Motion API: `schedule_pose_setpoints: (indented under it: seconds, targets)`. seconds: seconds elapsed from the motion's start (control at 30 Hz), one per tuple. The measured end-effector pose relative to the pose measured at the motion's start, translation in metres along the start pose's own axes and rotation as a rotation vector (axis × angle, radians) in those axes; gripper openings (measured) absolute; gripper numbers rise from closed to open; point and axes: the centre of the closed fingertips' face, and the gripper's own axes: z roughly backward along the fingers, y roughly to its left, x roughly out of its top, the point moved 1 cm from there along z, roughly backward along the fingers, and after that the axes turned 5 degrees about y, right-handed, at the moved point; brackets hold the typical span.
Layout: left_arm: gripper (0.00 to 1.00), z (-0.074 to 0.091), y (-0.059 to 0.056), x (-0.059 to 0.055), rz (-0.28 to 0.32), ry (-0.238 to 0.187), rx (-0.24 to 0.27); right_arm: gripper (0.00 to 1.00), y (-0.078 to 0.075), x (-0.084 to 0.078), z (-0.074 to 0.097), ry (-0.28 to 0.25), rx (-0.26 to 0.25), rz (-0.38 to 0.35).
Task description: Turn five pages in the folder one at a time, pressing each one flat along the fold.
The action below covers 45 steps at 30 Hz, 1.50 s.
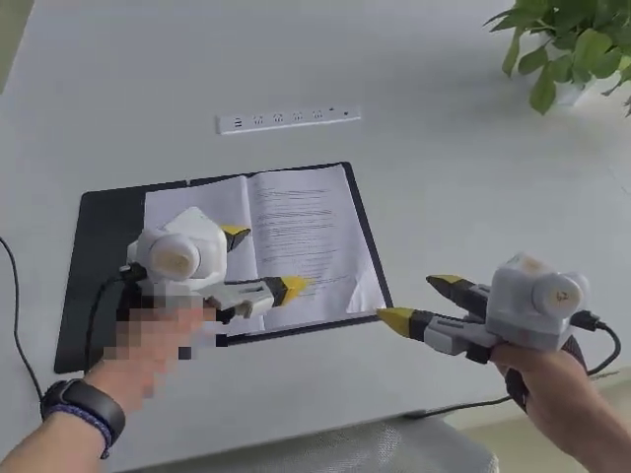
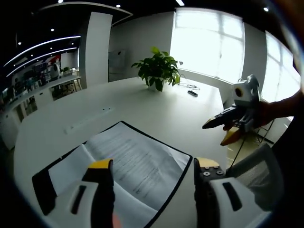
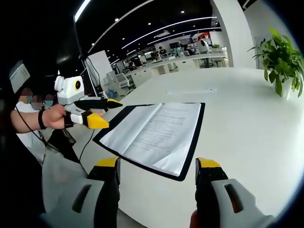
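You hold the left hand-held gripper [image 1: 264, 260] over the open folder [image 1: 104, 256], the right hand-held gripper [image 1: 419, 301] at its four o'clock, both apart and empty, no page lifted yet.

A pale grey-white surface [image 1: 444, 177] spreads across the head view. Left of centre, an open black folder [image 1: 296, 227] lies flat on it, printed pages facing up and long edges slightly skewed to the frame. Toward the top centre, well apart from the folder, lies a white power strip [image 1: 288, 119] with its sockets in a row. A leafy green plant [image 1: 572, 49] stands in the upper right corner. A thin black cable [image 1: 12, 296] trails along the left edge.
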Motion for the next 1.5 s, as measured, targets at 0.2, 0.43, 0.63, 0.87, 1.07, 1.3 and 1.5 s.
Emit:
schedule_pose_setpoints:
  seconds: [0.2, 0.43, 0.63, 0.87, 1.07, 1.3, 1.5]
  targets:
    - [0.67, -0.031, -0.018, 0.001, -0.038, 0.032, -0.063, 0.63, -0.004, -0.006, 0.004, 0.003, -0.003, -0.016]
    - [0.66, -0.074, -0.028, -0.011, -0.045, 0.078, -0.111, 0.62, -0.009, -0.010, 0.007, 0.006, -0.006, -0.033]
    - [0.61, -0.104, -0.035, -0.025, -0.018, 0.108, -0.078, 0.59, -0.012, -0.014, 0.004, 0.011, 0.004, -0.052]
    - [0.61, -0.130, -0.044, -0.041, -0.024, 0.153, -0.046, 0.59, -0.012, -0.011, 0.000, 0.019, 0.023, -0.045]
    - [0.60, -0.140, -0.043, -0.057, -0.050, 0.204, -0.016, 0.60, -0.013, -0.010, -0.002, 0.024, 0.035, -0.039]
    - [0.59, -0.142, -0.042, -0.063, -0.115, 0.223, 0.016, 0.61, -0.015, -0.012, -0.003, 0.034, 0.039, -0.032]
    - [0.57, -0.142, -0.040, -0.064, -0.111, 0.204, 0.014, 0.61, -0.017, -0.013, -0.003, 0.032, 0.042, -0.041]
